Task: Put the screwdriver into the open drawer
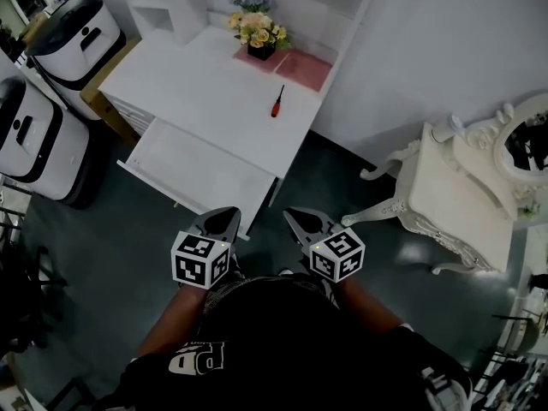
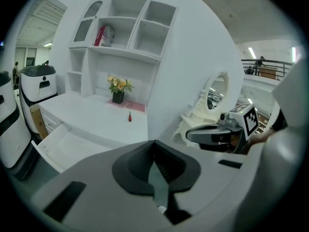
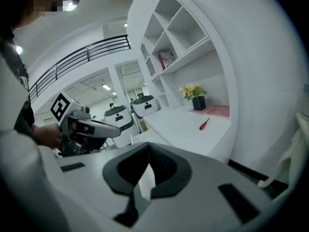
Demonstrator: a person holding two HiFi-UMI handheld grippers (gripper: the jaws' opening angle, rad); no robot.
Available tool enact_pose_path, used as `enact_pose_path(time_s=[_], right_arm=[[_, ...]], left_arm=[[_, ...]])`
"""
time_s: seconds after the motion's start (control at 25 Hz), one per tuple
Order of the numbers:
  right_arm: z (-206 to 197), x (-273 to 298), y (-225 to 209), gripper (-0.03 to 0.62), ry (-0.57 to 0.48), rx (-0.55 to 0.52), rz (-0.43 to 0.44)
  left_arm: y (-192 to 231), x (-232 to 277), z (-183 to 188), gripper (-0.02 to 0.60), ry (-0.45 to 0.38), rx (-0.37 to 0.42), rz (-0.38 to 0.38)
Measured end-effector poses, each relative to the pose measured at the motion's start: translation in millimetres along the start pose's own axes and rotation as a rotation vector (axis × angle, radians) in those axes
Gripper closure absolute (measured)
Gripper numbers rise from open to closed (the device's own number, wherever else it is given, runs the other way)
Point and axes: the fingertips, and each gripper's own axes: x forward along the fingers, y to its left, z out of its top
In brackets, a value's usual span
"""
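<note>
Approach step: the left gripper point(image 1: 228, 219) and right gripper point(image 1: 297, 221), lower centre, are clenched on nothing. Next, one must open around the screwdriver point(image 1: 277, 102), above the open drawer point(image 1: 151, 150).

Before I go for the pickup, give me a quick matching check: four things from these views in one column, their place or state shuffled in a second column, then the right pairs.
Things
1. screwdriver
2. drawer
3. flowers
4. right tongs

Place or state
A. standing at the back of the desk
B. shut, with nothing between them
C. lying on the bare desk top
D. pulled open under the desk's front edge

Pairs: 1-C, 2-D, 3-A, 4-B
</note>
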Motion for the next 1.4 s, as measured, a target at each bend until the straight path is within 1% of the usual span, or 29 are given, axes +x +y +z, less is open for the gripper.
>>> enact_pose_path(time_s=[0.2,0.32,0.52,0.72,0.92,1.04,1.12,1.24,1.4], right_arm=[[15.0,34.3,-7.7,0.585,-0.004,0.027,-0.063],[20.4,51.8,-7.8,0.585,-0.006,0.04,-0.098],[31.6,77.0,-18.5,0.585,-0.015,0.081,-0.172],[39.4,103.1,-35.3,0.585,-0.001,0.07,-0.255],[45.4,125.9,-55.9,0.585,0.033,0.064,-0.298],[49.2,139.4,-76.1,0.585,0.055,0.062,-0.312],[50.9,147.5,-91.1,0.585,0.072,0.067,-0.315],[54.2,158.7,-115.0,0.585,0.094,0.08,-0.318],[59.0,174.8,-154.8,0.585,0.132,0.075,-0.322]], left_arm=[[39.4,6.5,14.1,0.566,0.015,0.029,-0.036],[63.8,8.3,16.0,0.566,0.039,0.04,-0.055],[97.9,5.8,19.1,0.566,0.053,0.051,-0.088],[130.6,4.5,14.2,0.566,0.068,0.061,-0.109],[148.4,5.8,8.3,0.566,0.083,0.055,-0.118],[159.4,11.2,6.2,0.566,0.085,0.048,-0.1],[167.1,14.1,3.9,0.566,0.085,0.031,-0.078],[176.5,14.0,-1.0,0.566,0.08,-0.005,-0.041],[187.3,13.7,-3.8,0.566,0.054,-0.068,0.03]])
